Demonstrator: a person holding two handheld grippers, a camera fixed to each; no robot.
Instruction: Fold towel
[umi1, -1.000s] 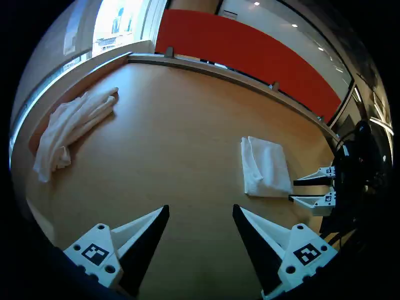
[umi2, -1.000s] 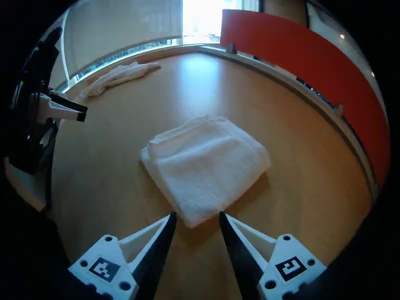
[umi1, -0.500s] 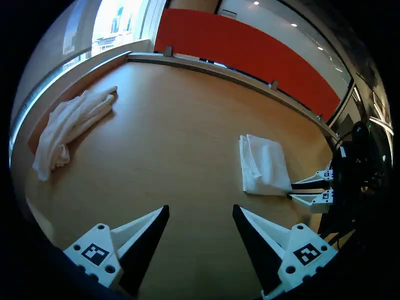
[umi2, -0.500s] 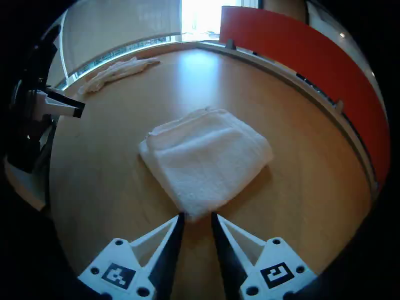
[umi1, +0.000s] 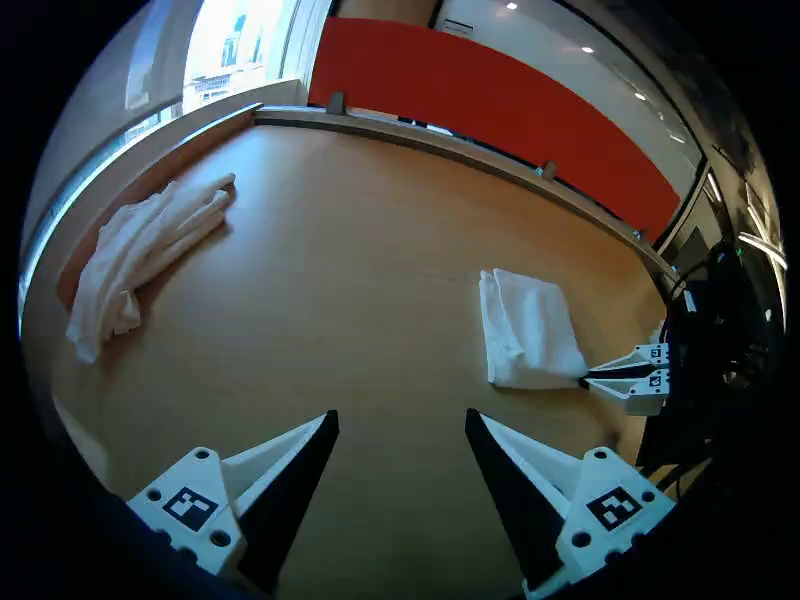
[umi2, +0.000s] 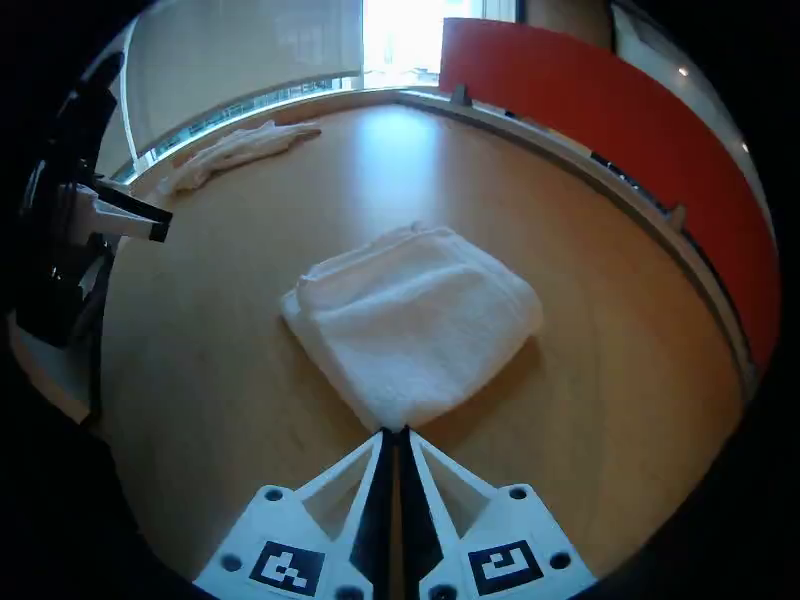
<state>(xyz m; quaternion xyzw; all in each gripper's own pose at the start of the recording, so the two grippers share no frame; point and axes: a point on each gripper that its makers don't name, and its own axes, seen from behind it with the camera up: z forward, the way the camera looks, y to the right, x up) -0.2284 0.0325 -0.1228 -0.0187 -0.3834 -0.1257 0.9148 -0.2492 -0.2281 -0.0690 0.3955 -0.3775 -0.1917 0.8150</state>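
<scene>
A folded white towel lies flat on the wooden table; in the left gripper view the same towel is at the right. My right gripper is shut on its near corner, the fingers almost touching each other. From the left gripper view, that right gripper meets the towel's corner at the far right. My left gripper hovers open over bare wood, well left of the towel, with nothing between its fingers. It shows as the left gripper at the left edge of the right gripper view.
A second white towel lies crumpled along the window-side edge, seen as a crumpled towel far off in the right gripper view. A red panel stands behind the raised rail at the table's back. Bare wood lies between the two towels.
The right gripper's fingers have come together from open to shut on the folded towel's near corner. The left gripper has stayed still and open.
</scene>
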